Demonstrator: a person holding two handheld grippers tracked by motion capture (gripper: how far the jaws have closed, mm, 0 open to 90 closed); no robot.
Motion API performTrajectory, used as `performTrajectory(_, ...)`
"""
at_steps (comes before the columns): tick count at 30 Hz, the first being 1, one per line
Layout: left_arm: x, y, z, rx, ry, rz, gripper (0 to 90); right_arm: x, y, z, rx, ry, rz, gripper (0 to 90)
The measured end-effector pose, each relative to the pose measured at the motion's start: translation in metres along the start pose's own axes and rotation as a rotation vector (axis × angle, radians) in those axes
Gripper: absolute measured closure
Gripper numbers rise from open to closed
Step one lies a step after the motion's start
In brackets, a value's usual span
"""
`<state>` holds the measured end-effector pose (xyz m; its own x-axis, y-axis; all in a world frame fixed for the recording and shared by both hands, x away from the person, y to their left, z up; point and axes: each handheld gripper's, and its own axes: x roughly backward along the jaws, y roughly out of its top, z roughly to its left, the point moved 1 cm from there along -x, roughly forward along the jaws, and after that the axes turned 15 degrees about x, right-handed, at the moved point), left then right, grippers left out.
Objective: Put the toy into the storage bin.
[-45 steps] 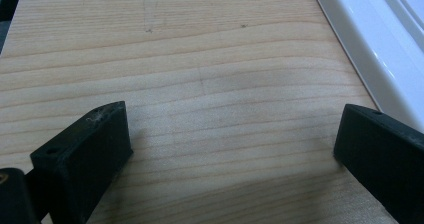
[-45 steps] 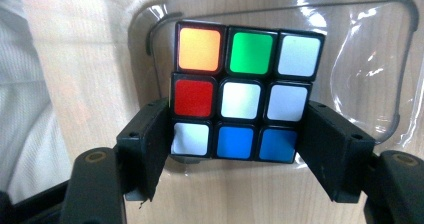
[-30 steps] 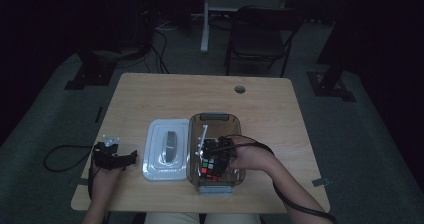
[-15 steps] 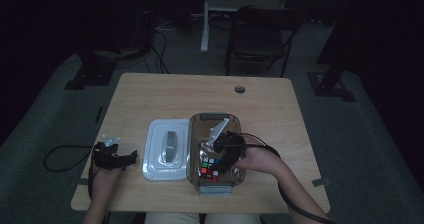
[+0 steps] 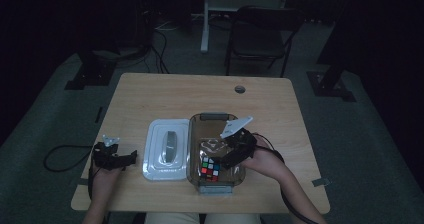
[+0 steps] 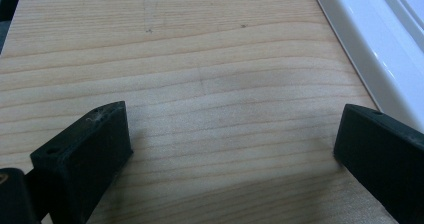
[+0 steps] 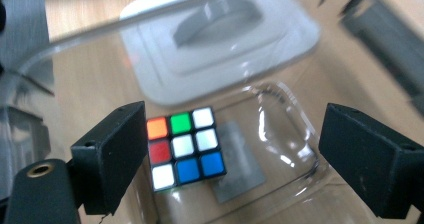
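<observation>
One tabletop [image 5: 150, 99] carries one clear container [image 5: 192, 156], one white lid [image 5: 167, 149] just beside it, and one puzzle cube [image 5: 210, 168] inside the container. The right hand-held gripper [image 5: 226, 160], clamped on the cube a second ago, has just been opening and now stands wide, lifted, holding nothing. The left hand-held gripper [image 5: 127, 159] rests open, empty, unmoved.

In the high view the right gripper [image 5: 231, 154] covers part of the clear container [image 5: 215, 118], and the puzzle cube [image 5: 210, 168] there is too small and dim to read beyond a few coloured squares. In the right gripper view the white lid [image 7: 220, 39] is blurred and cut off by the top edge, with the cube's left column partly behind the left jaw. In the left gripper view the picture's right edge crops that lid [image 6: 380, 44] to a strip of rim, and both jaws run off the bottom.
</observation>
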<state>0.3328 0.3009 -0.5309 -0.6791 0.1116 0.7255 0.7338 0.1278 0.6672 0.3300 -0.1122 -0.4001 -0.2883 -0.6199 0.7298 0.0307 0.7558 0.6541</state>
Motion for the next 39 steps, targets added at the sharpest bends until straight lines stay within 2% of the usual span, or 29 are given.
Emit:
performTrajectory(1,0.0,0.0,0.0,0.0,0.0,0.0,2.4,0.007,-0.004,-0.001,-0.021,-0.031,-0.045,11.9)
performTrajectory(2,0.0,0.0,0.0,0.0,0.0,0.0,2.3,0.009,-0.006,-0.001,-0.027,-0.041,-0.061,11.4)
performTrajectory(5,0.0,0.0,0.0,0.0,0.0,0.0,2.3,0.016,-0.012,-0.002,-0.055,-0.057,-0.1,11.4)
performTrajectory(6,0.0,0.0,0.0,-0.001,0.0,0.001,2.3,0.018,-0.015,-0.002,-0.06,-0.084,-0.113,11.5)
performTrajectory(11,0.0,0.0,0.0,0.0,0.0,-0.001,2.3,0.027,-0.03,-0.004,-0.101,-0.141,-0.167,11.5)
performTrajectory(12,0.0,0.0,0.0,0.0,0.0,-0.001,2.3,0.027,-0.03,-0.004,-0.101,-0.141,-0.167,11.5)
performTrajectory(16,0.0,0.0,0.0,0.0,0.0,0.0,2.4,0.031,-0.046,-0.006,-0.149,-0.199,-0.185,11.5)
performTrajectory(18,0.0,0.0,0.0,-0.001,0.0,0.0,2.3,0.031,-0.048,-0.007,-0.159,-0.204,-0.192,11.4)
performTrajectory(19,0.0,0.0,0.0,0.0,0.0,0.001,2.4,0.034,-0.055,-0.008,-0.181,-0.256,-0.216,11.5)
performTrajectory(20,0.0,0.0,0.0,0.0,0.0,0.001,2.3,0.036,-0.059,-0.008,-0.19,-0.274,-0.226,11.5)
performTrajectory(23,0.0,0.0,0.0,0.0,0.0,0.001,2.3,0.043,-0.068,-0.011,-0.22,-0.318,-0.248,11.5)
performTrajectory(24,0.0,0.0,0.0,0.0,0.0,0.001,2.3,0.043,-0.068,-0.011,-0.22,-0.318,-0.248,11.5)
performTrajectory(26,0.0,0.0,0.0,0.0,0.0,0.001,2.4,0.052,-0.079,-0.013,-0.246,-0.369,-0.271,11.5)
performTrajectory(29,0.0,0.0,0.0,0.0,0.0,0.001,2.4,0.058,-0.088,-0.014,-0.268,-0.411,-0.296,11.5)
performTrajectory(30,0.0,0.0,0.0,0.0,0.0,0.001,2.3,0.058,-0.088,-0.014,-0.268,-0.411,-0.296,11.5)
performTrajectory(32,0.0,0.0,0.0,-0.001,0.0,0.001,2.4,0.061,-0.1,-0.014,-0.29,-0.451,-0.312,11.5)
performTrajectory(35,0.0,0.0,0.0,-0.001,0.0,0.002,2.3,0.059,-0.114,-0.012,-0.309,-0.486,-0.295,11.5)
performTrajectory(39,0.0,0.0,0.0,-0.011,-0.008,0.006,2.3,0.054,-0.137,-0.009,-0.373,-0.501,-0.294,11.6)
